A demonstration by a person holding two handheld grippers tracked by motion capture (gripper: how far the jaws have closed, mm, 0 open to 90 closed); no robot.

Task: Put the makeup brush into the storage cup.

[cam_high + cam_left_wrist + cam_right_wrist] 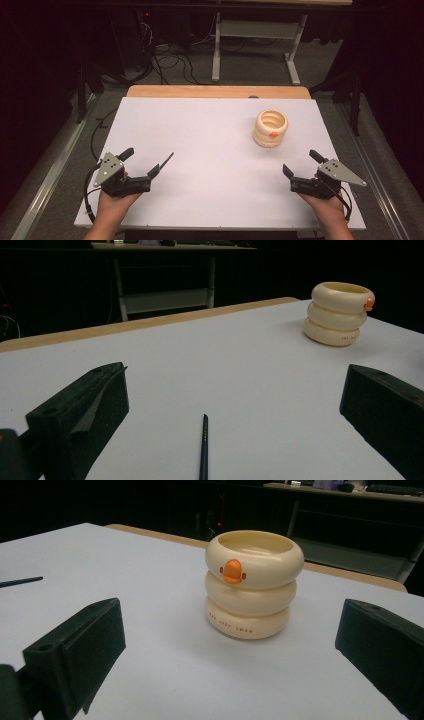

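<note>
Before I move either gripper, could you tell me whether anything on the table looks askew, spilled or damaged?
Nothing stands out. The cream ringed cup stands upright on the white table, with no spill or crack visible. A thin dark pen lies flat ahead of the left gripper. Both the left gripper and the right gripper are open and empty.

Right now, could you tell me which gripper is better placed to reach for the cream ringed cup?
The right gripper. It sits nearer the cream ringed cup, and its open jaws face the cup directly. The left gripper is across the table, beside a dark pen.
</note>
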